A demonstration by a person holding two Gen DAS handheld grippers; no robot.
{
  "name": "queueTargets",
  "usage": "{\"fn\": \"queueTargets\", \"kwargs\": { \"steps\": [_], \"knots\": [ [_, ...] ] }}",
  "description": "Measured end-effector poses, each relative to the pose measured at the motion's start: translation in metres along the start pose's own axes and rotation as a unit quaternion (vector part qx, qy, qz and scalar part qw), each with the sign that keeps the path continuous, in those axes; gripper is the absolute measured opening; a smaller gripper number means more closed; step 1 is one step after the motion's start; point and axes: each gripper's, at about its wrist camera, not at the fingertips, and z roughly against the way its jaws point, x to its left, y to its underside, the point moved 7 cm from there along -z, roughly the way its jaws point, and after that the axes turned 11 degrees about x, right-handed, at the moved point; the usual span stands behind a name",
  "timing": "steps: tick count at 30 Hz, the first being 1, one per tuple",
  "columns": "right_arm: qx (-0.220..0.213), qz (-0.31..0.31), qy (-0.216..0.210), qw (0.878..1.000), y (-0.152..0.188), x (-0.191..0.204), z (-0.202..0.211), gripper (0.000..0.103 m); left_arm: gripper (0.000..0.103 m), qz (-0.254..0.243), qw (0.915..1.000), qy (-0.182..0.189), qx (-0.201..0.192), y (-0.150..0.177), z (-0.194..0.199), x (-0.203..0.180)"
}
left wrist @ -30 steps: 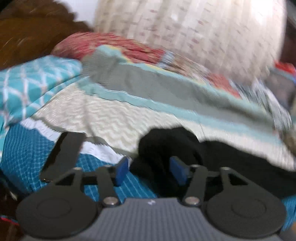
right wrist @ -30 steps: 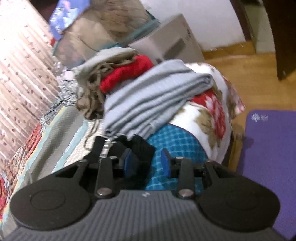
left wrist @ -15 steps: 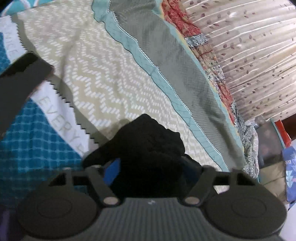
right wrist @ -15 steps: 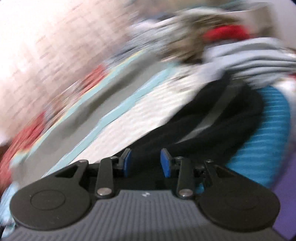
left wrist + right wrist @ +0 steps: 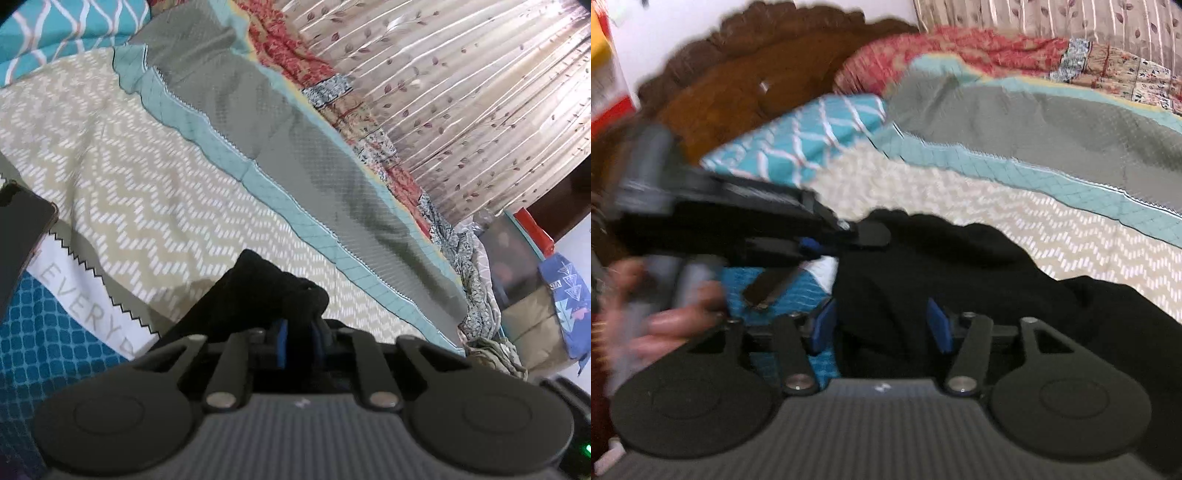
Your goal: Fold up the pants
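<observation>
The right wrist view is motion-blurred. The left tool [image 5: 298, 341] has narrowed since half a second ago and now pinches a bunch of the black pants [image 5: 266, 291]. The right tool [image 5: 881, 325] stands wide apart, the pants [image 5: 960, 266] lying between its fingers on the bed [image 5: 1071, 229], unclamped.

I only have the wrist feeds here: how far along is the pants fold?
Early. Done: the left gripper is shut on a bunched edge of the black pants. In hand: the right gripper is open, its jaws astride the cloth, not yet closed. Left: the pants lie rumpled on the bedspread; no flat fold shows.
</observation>
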Motion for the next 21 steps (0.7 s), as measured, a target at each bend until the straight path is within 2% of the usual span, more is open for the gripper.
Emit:
{"fn": "queueTargets", "kwargs": {
  "steps": [1,2,3,4,5,6,7,8,9,10,11,12,13,14,15,17,19,20,21],
  "knots": [
    [0.015,-0.006,0.016,1.000,-0.001,-0.005,-0.009,0.009,0.011,-0.002,1.0000,-0.003,-0.004,0.001,0.002,0.000],
    [0.003,-0.004,0.051,0.999,-0.005,-0.010,-0.009,0.008,0.011,-0.001,1.0000,-0.003,-0.006,0.003,0.002,0.000],
    [-0.027,0.012,0.088,0.996,-0.006,-0.008,-0.002,0.008,0.011,0.000,1.0000,0.002,-0.008,0.005,0.003,0.000],
    [-0.060,0.052,0.126,0.989,-0.006,-0.002,0.008,0.008,0.011,0.001,0.9999,0.010,-0.012,0.006,0.004,-0.001],
    [-0.094,0.109,0.172,0.974,-0.003,0.007,0.017,0.008,0.011,0.000,0.9996,0.021,-0.017,0.008,0.005,-0.003],
    [-0.126,0.188,0.237,0.945,0.004,0.020,0.020,0.008,0.011,-0.001,0.9994,0.029,-0.022,0.010,0.006,-0.005],
    [-0.141,0.269,0.302,0.904,0.015,0.031,0.013,0.008,0.011,-0.004,0.9992,0.027,-0.029,0.011,0.008,-0.006],
    [-0.139,0.332,0.343,0.868,0.028,0.036,0.000,0.008,0.011,-0.010,0.9991,0.017,-0.038,0.012,0.010,-0.007],
    [-0.117,0.389,0.360,0.840,0.046,0.039,-0.018,0.008,0.011,-0.017,0.9988,0.004,-0.045,0.015,0.011,-0.005],
    [-0.095,0.415,0.355,0.832,0.060,0.038,-0.029,0.008,0.010,-0.016,0.9990,0.003,-0.041,0.018,0.010,-0.001],
    [-0.069,0.434,0.346,0.829,0.074,0.037,-0.041,0.008,0.007,-0.009,0.9994,0.002,-0.034,0.022,0.008,0.005],
    [-0.041,0.445,0.331,0.831,0.086,0.036,-0.050,0.008,0.002,-0.001,0.9995,-0.011,-0.030,0.027,0.005,0.014],
    [-0.005,0.443,0.299,0.845,0.097,0.035,-0.058,0.008,0.003,0.001,0.9990,-0.030,-0.032,0.031,0.004,0.024],
    [0.011,0.434,0.271,0.859,0.104,0.036,-0.061,0.009,0.003,0.004,0.9980,-0.054,-0.033,0.035,0.003,0.035],
    [0.006,0.426,0.267,0.864,0.108,0.036,-0.062,0.011,0.003,0.022,0.9968,-0.072,-0.029,0.038,0.003,0.049],
    [0.000,0.422,0.270,0.865,0.106,0.034,-0.058,0.011,0.003,0.068,0.9952,-0.068,-0.013,0.043,0.002,0.070],
    [-0.002,0.388,0.253,0.886,0.098,0.031,-0.049,0.016,0.003,0.091,0.9944,-0.048,-0.023,0.041,0.010,0.076],
    [-0.003,0.363,0.239,0.901,0.092,0.028,-0.042,0.019,0.010,0.090,0.9942,-0.049,-0.034,0.036,0.016,0.075],
    [-0.004,0.339,0.226,0.913,0.089,0.030,-0.032,0.027,0.018,0.086,0.9943,-0.047,-0.041,0.030,0.020,0.072]
  ]
}}
